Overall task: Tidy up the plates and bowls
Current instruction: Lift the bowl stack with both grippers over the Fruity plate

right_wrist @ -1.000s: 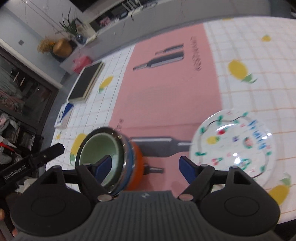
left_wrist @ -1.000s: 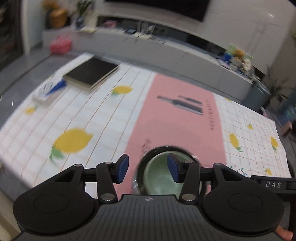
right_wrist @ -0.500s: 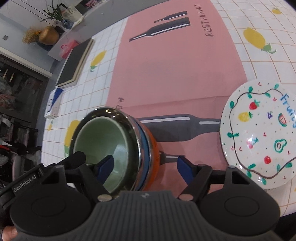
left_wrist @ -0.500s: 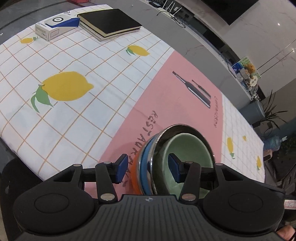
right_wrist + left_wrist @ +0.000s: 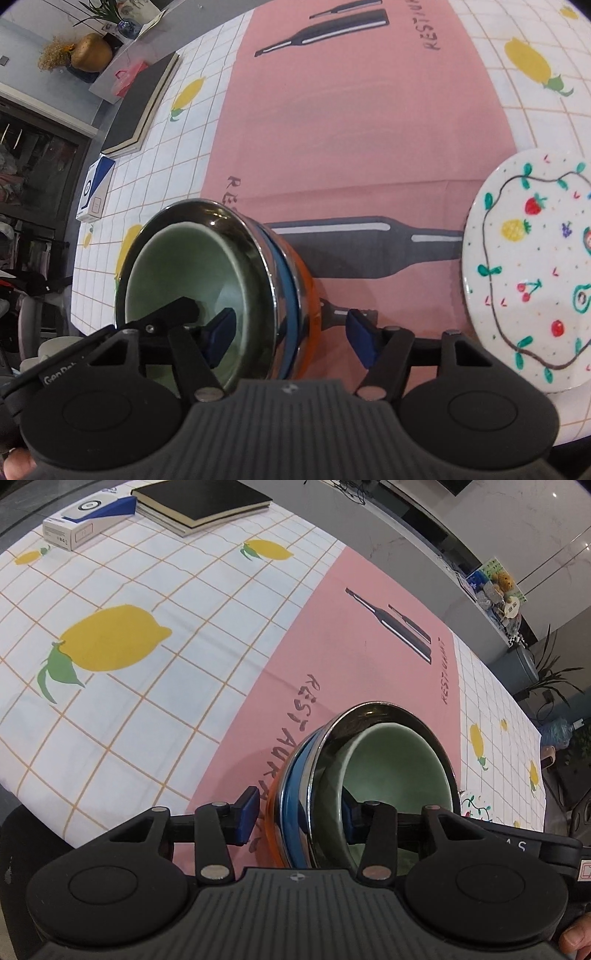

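Bowls (image 5: 207, 273) nested, mouths up: green in steel, blue, orange. I see both tongs (image 5: 297, 814) (image 5: 286, 334) closing astride opposite rims, grip not yet visible.

Left gripper (image 5: 297, 816) straddled near rim of nested bowl stack (image 5: 369, 768), jaws just closing; pads not visibly pressing. Green bowl (image 5: 402, 771) innermost.

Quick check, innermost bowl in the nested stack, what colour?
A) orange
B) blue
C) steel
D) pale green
D: the pale green bowl sits inside the steel bowl, with the blue bowl and the orange bowl outside that.
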`<action>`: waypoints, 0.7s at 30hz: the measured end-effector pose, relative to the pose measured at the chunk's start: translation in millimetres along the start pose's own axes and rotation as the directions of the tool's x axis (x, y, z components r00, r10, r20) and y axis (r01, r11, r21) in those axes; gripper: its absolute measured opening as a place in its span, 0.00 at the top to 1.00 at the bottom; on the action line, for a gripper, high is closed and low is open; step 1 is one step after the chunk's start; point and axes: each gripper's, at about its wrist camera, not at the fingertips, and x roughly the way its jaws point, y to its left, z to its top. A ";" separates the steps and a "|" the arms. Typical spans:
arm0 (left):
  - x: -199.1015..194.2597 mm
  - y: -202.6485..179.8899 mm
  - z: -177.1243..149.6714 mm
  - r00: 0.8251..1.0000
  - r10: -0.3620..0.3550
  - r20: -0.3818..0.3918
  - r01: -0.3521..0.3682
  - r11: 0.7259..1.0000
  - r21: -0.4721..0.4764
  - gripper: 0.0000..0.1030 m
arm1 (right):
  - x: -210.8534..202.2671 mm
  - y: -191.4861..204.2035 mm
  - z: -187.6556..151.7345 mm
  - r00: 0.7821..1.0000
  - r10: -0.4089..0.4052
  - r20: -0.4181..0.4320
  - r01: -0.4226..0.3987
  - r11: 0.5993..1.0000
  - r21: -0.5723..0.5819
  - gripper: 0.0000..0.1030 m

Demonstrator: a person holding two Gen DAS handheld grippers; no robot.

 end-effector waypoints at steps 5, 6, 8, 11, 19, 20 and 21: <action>3.1 -0.1 -1.5 1.000 -0.014 0.004 0.014 1.000 -0.003 0.55 | 3.7 -4.9 -1.1 0.999 0.035 -0.001 -0.035 0.999 0.020 0.42; 3.0 0.1 -1.8 1.000 -0.015 0.007 0.015 1.000 -0.006 0.55 | 3.7 -5.0 -1.8 0.999 0.040 0.002 -0.040 0.999 0.018 0.42; 2.9 0.6 -2.2 1.000 -0.016 0.013 0.016 1.000 -0.008 0.56 | 4.4 -6.5 -3.0 0.998 0.062 0.004 -0.062 0.998 0.029 0.46; 2.7 0.1 -2.6 1.000 -0.012 0.014 0.012 1.000 -0.008 0.56 | 6.4 -10.7 -4.0 0.995 0.095 -0.005 -0.094 0.993 0.074 0.49; 1.3 -3.1 -3.7 1.000 0.009 0.026 -0.009 1.000 -0.003 0.58 | 2.3 -11.2 -6.9 0.995 0.095 0.008 -0.095 0.992 0.079 0.51; 0.9 -2.3 -3.8 1.000 0.007 0.027 -0.007 1.000 -0.008 0.58 | 1.6 -12.0 -6.8 0.995 0.098 0.009 -0.098 0.992 0.082 0.52; 0.6 -1.5 -3.7 1.000 0.006 0.028 -0.006 1.000 -0.011 0.58 | 1.2 -12.0 -6.8 0.995 0.098 0.011 -0.099 0.992 0.081 0.53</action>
